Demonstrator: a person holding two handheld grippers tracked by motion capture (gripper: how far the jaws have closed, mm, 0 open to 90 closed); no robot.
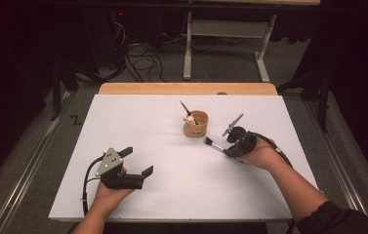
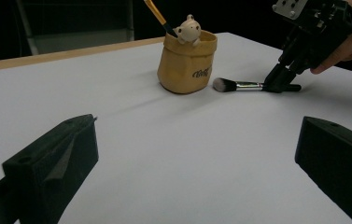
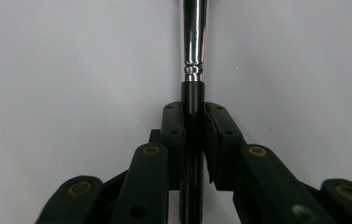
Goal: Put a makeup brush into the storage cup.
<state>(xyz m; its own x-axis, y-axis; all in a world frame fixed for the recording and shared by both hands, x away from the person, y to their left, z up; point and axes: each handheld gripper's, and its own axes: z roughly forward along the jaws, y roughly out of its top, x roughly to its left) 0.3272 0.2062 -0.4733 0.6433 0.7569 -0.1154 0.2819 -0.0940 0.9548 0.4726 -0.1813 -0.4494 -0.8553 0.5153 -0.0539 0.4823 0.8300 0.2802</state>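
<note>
A makeup brush with a black handle, silver ferrule and pale bristles lies on the white table sheet, just right of a tan fabric cup. The cup holds an orange-handled brush and a small bear figure. My right gripper is shut on the black handle of the makeup brush, its pads pressing it from both sides; the same brush rests flat in the left gripper view. My left gripper stands open near the table's front left, nothing between its fingers.
A wooden table edge runs along the back. Beyond it stand a white metal frame and cables on the floor. A grey plate juts from the right gripper near the cup.
</note>
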